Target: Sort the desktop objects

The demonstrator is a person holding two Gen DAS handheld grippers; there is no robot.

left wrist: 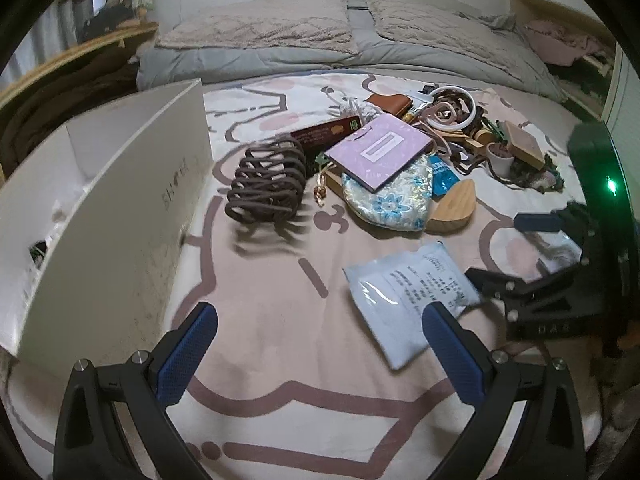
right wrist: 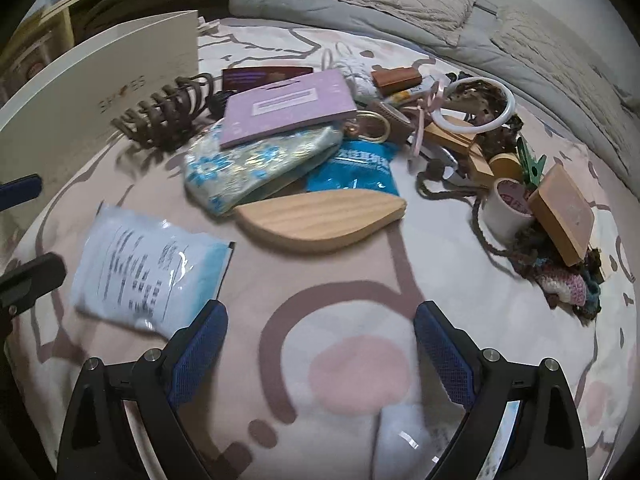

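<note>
A white sachet [left wrist: 408, 300] printed with dark text lies flat on the patterned blanket, just ahead of my left gripper [left wrist: 320, 320], whose right finger overlaps its near corner. The left gripper is open and holds nothing. In the right wrist view the same sachet [right wrist: 148, 264] lies ahead and to the left of my right gripper [right wrist: 320, 316], which is open over bare blanket. A pale shiny packet [right wrist: 400, 440] shows low between its arms. Further back lies a heap with a brown claw clip [left wrist: 264, 184], purple booklet [left wrist: 380, 152], floral pouch [left wrist: 388, 200] and leaf-shaped wooden board [right wrist: 320, 216].
A tall white open box [left wrist: 100, 220] stands at the left. The heap's right side holds a white ring [right wrist: 476, 108], a small white cup [right wrist: 506, 208], a wooden block [right wrist: 564, 216] and crochet pieces. Grey duvet and pillows [left wrist: 280, 40] lie behind.
</note>
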